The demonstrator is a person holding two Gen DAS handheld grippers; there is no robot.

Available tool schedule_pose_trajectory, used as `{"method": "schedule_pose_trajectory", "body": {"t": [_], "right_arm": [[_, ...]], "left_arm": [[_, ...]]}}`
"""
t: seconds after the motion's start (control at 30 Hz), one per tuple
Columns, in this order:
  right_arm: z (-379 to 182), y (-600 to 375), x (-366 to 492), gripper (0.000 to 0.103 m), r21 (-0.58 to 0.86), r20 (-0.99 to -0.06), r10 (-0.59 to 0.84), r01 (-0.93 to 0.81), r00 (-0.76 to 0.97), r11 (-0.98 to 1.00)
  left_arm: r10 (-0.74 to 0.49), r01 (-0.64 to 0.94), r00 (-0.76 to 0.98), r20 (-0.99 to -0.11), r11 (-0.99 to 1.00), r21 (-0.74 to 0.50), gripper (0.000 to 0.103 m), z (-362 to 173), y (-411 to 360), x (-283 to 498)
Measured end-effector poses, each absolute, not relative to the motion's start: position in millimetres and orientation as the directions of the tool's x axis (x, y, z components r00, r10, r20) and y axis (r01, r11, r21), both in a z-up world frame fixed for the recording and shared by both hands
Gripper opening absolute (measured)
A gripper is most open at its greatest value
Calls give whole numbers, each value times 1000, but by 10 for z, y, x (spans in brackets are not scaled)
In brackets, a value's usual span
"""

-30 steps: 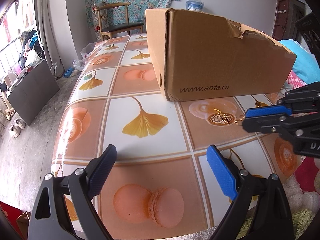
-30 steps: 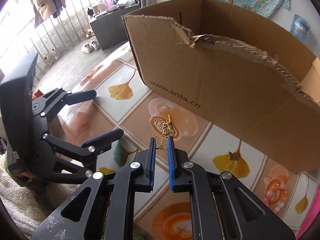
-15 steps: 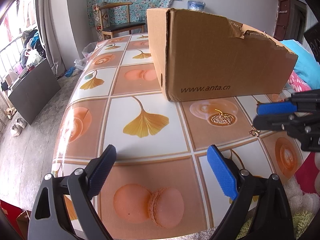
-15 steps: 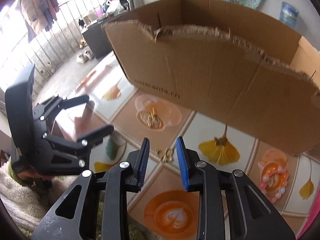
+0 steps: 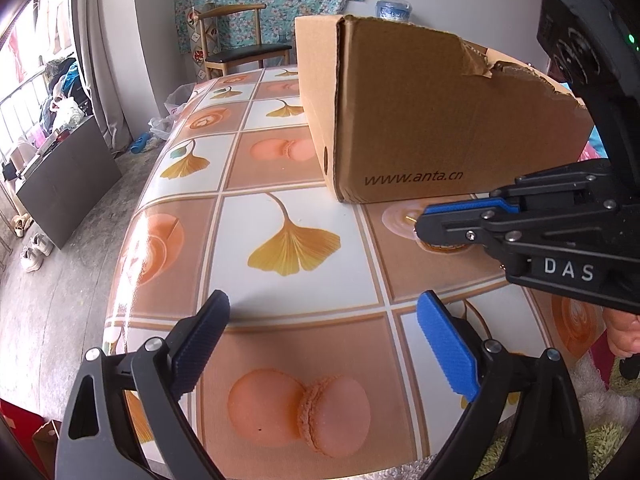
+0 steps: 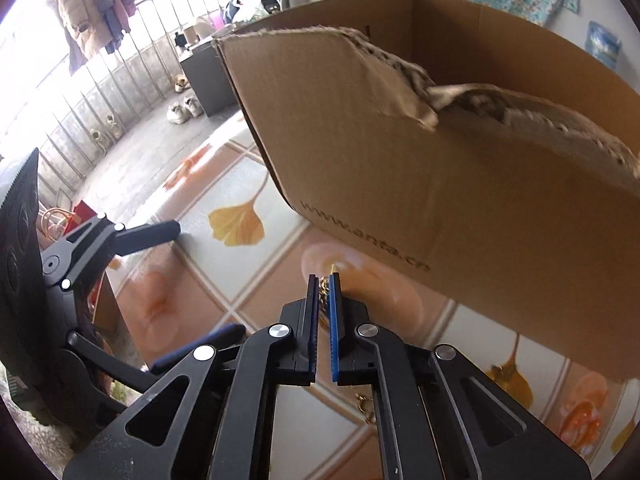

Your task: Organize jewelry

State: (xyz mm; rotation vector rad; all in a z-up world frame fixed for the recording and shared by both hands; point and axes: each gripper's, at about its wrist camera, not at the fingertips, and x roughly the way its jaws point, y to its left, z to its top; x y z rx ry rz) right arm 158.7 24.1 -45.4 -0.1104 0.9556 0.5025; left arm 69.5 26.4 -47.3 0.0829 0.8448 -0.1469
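Nearest you, your left gripper (image 5: 322, 338) hangs above the tablecloth (image 5: 304, 208) with its 2 blue pads spread wide and nothing between them. Further out, your right gripper (image 6: 324, 280) has just been closing; its pads now pinch the gold jewelry piece (image 6: 323, 293), whose links show between the tips. A second gold chain (image 6: 364, 404) lies on the cloth under that gripper. Beyond stands the torn cardboard box (image 5: 432, 128), just behind the held piece.
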Motion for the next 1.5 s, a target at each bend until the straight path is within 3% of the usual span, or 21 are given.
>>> {"method": "schedule_pose_trajectory", "body": {"t": [0.1,0.27,0.43,0.57,0.83,1.03,1.3,1.5], "right_arm": [[-391,163,1508,7,132,-788,374,-459,489,878],[-310,-238,1283,21,127,-787,334,-394,518,910],[-315,-592,1160,25,106,-797,249,-278,550,955],[-383,-737,1195,25,80,-807,184,-205,562,976],[-525,-718,1344,24,15,-811,151,-238,565,971],[-544,-607,1357,10,-23,-811,137,-265,569,964],[-563,-649,1321,8,-9,-813,145,-261,563,965],[-600,-694,1238,6,23,-820,151,-233,552,972]], "left_arm": [[-94,161,654,-750,987,17,93,-478,256,697],[-92,158,654,-751,987,17,93,-484,249,691],[-91,158,654,-751,987,18,93,-483,249,688],[-87,156,653,-753,988,21,94,-486,253,681],[-82,150,649,-756,988,22,94,-481,244,671],[-82,150,648,-757,988,21,95,-476,237,667],[-71,146,656,-751,989,35,95,-465,230,644],[-176,245,707,-685,970,3,95,-246,131,473]]}}
